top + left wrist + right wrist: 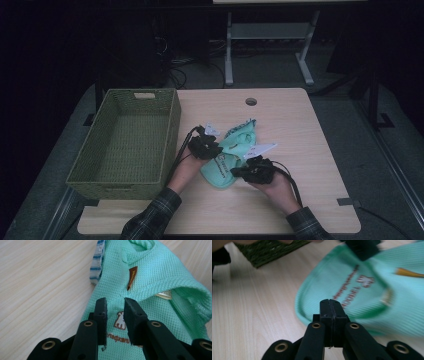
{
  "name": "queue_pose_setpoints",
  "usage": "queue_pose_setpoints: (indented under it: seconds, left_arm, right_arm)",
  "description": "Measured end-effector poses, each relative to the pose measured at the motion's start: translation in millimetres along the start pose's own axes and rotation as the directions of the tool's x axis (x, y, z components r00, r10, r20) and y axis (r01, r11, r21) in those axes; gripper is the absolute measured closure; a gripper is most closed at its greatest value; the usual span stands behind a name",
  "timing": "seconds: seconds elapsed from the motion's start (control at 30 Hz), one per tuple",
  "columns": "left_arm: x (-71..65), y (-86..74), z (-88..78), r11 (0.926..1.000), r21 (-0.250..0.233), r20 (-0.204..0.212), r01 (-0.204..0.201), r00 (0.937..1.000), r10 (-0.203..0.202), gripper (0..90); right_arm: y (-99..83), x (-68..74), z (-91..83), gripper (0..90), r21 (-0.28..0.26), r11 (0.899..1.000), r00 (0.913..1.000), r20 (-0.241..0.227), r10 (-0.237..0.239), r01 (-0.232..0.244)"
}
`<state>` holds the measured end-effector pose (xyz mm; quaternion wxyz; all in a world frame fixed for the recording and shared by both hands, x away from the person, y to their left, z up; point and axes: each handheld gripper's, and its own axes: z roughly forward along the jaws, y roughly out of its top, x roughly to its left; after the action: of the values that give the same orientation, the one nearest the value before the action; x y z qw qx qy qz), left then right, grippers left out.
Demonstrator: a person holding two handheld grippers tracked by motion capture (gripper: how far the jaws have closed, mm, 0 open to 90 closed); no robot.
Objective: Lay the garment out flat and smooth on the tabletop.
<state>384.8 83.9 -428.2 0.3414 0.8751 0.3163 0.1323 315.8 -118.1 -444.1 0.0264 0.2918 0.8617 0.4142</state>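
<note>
One mint green garment [231, 156] lies between two hand-held grippers: the left hand-held gripper [115, 305] stands apart over it, the right hand-held gripper [332, 305] is pressed together, empty; one basket [125, 145] stays beside the left one.

dim lab: workbench [300, 210], floor cables [175, 75]

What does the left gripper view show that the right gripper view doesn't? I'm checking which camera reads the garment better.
Left gripper view: open left gripper over the mint-green garment, its brown tag and a blue-striped edge. Right gripper view: shut right gripper, empty, and a corner of the green woven basket. Both: the garment's printed logo and the wooden table.
</note>
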Motion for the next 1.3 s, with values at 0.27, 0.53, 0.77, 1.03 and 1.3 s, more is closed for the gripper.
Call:
queue_pose_setpoints:
  seconds: [0.27,0.53,0.77,1.03,1.3]
  left_arm:
    - [-3.5,0.9,-2.1,0.9999,-0.01,0.012,0.009,0.9999,-0.009,70.9]
    - [-5.9,1.9,-4.5,0.9999,-0.012,0.02,0.002,0.9998,-0.001,69.6]
    - [-13.7,5.3,-3.1,0.9997,-0.009,0.042,-0.024,0.9988,0.024,67.9]
    - [-28.2,9.5,6.8,0.9992,-0.011,0.077,-0.037,0.9963,0.038,65.6]
    - [-51.1,14.5,16.2,0.9954,-0.011,0.105,-0.095,0.9899,0.096,61.2]
  right_arm:
    - [-0.3,15.4,31.0,89.8,0.078,0.996,0.9988,-0.033,-0.035,0.038]
    - [-11.6,13.9,24.7,89.8,0.122,0.991,0.9986,-0.027,-0.045,0.048]
    - [-30.5,3.7,-2.9,89.7,0.146,0.989,0.9991,0.017,-0.04,0.037]
    - [-47.6,-8.7,-27.6,89.6,0.156,0.988,0.9973,0.069,-0.025,0.014]
    - [-58.0,-22.9,-44.8,89.6,0.161,0.987,0.9933,0.116,0.001,-0.02]
